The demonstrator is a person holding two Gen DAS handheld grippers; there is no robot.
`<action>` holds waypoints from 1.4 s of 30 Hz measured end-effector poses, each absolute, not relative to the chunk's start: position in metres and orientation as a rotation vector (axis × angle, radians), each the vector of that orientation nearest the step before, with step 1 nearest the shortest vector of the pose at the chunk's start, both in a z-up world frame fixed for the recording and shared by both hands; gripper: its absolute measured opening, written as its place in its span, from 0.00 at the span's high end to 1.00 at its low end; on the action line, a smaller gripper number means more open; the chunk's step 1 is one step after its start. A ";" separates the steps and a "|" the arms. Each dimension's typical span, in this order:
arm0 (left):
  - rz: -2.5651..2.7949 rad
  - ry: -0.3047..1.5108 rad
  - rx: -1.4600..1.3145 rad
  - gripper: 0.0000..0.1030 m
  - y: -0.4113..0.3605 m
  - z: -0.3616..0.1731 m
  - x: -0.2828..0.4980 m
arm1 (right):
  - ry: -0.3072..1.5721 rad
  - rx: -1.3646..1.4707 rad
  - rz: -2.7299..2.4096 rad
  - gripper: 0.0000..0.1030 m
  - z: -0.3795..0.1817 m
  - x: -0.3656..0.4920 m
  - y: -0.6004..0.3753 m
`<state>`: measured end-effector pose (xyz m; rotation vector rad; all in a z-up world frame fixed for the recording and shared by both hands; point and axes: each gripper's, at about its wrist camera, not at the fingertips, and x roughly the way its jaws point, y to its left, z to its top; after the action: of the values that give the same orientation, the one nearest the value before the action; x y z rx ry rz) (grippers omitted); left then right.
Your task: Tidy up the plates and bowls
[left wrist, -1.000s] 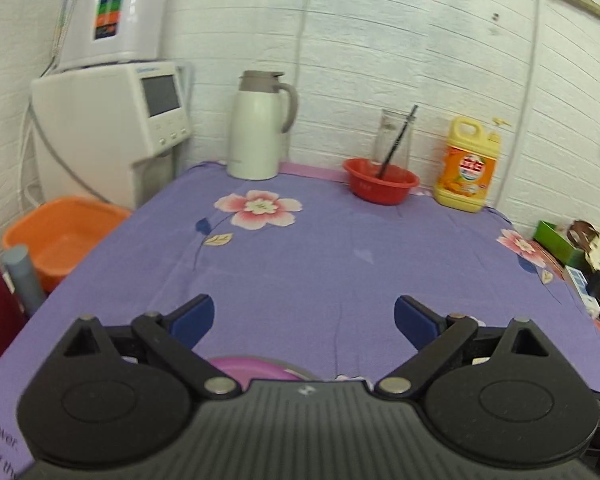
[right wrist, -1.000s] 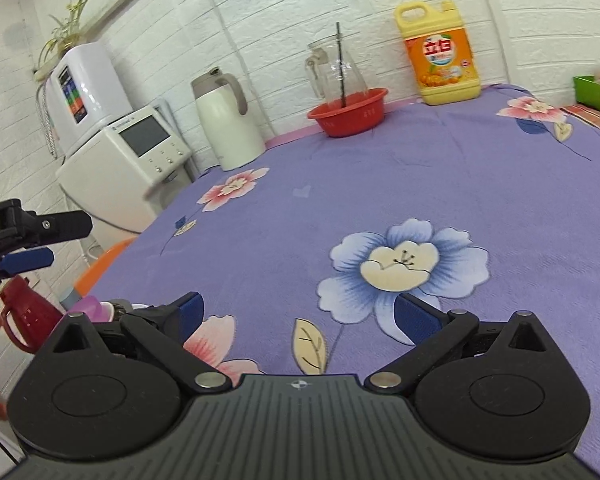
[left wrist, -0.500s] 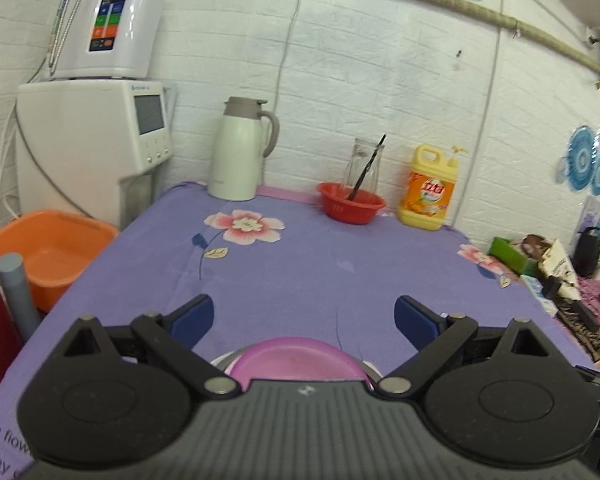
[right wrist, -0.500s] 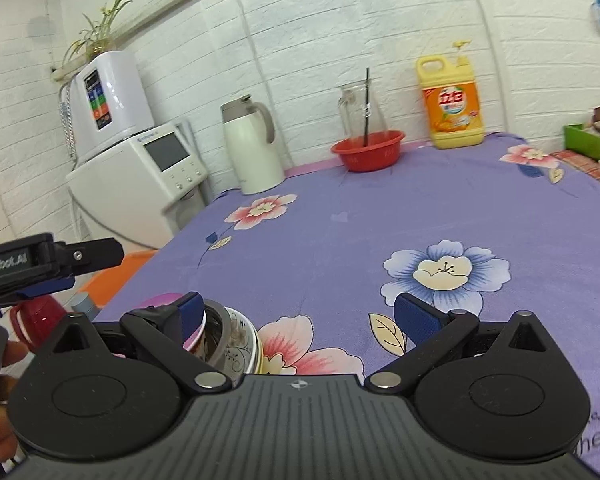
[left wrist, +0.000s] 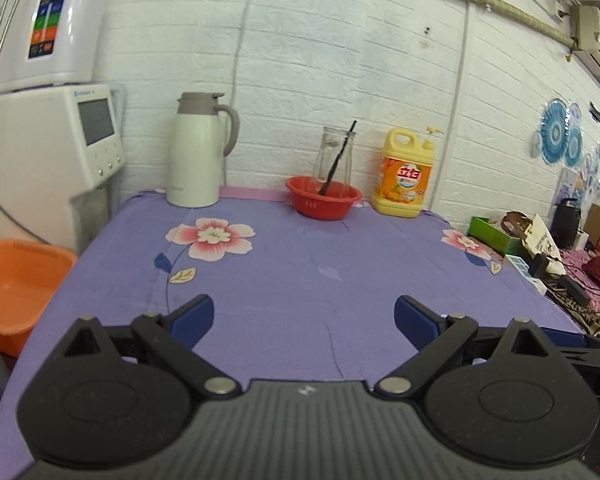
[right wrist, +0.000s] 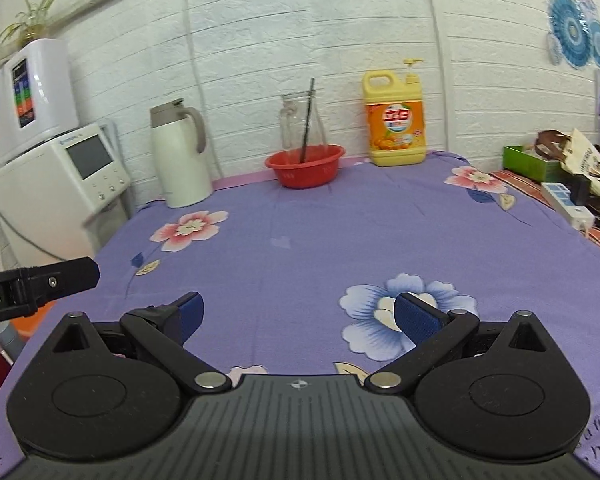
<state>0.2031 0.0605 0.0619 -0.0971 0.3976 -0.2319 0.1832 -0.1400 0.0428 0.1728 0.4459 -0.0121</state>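
1. Table with purple floral cloth (left wrist: 300, 272): fills the centre of both views; no plate or stack of bowls shows on it in either view.
2. Water dispenser (left wrist: 48, 152): white, left edge of the frame, a wall unit above it.
3. Orange basin (left wrist: 16, 280): lower left of the left wrist view, off the table.
4. Thermos jug (left wrist: 194, 152): white, upright at the back of the table, left of centre.
5. Detergent bottle (left wrist: 404, 176): yellow, back right.
6. Red bowl (left wrist: 323, 198): back centre, a glass pitcher (left wrist: 336, 156) with a dark stick just behind it; the only bowl in view.
7. Left gripper (left wrist: 304, 316): jaws spread wide, nothing between them.
8. Right gripper (right wrist: 298, 314): jaws likewise apart, empty.
9. Step, as judged: between grasps, both tools held level over the near edge. The next move calls for tilting down to find the dishes, hidden below the frame if present.
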 end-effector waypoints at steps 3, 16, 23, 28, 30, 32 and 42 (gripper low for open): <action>-0.263 0.372 -0.079 0.07 0.049 0.065 0.186 | 0.444 0.167 -0.061 0.00 0.043 0.166 -0.146; -0.114 0.307 -0.077 0.07 0.026 0.036 0.034 | 0.411 0.168 0.054 0.00 0.020 0.064 -0.161; -0.075 0.294 -0.045 0.07 0.020 0.027 -0.007 | 0.380 0.237 0.097 0.00 0.006 0.018 -0.167; -0.093 0.258 -0.018 0.07 0.012 0.036 -0.023 | 0.311 0.199 0.085 0.00 0.017 -0.006 -0.165; -0.094 0.249 -0.016 0.07 0.010 0.037 -0.026 | 0.295 0.203 0.089 0.00 0.020 -0.008 -0.165; -0.093 0.253 -0.025 0.07 0.012 0.038 -0.025 | 0.286 0.199 0.088 0.00 0.023 -0.009 -0.164; -0.071 0.275 -0.051 0.07 0.022 0.035 -0.026 | 0.273 0.171 0.114 0.00 0.020 -0.016 -0.153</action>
<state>-0.0263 0.0225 0.0349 -0.0506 0.2755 -0.0708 -0.0164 -0.1529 0.0199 0.1715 0.2732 0.1141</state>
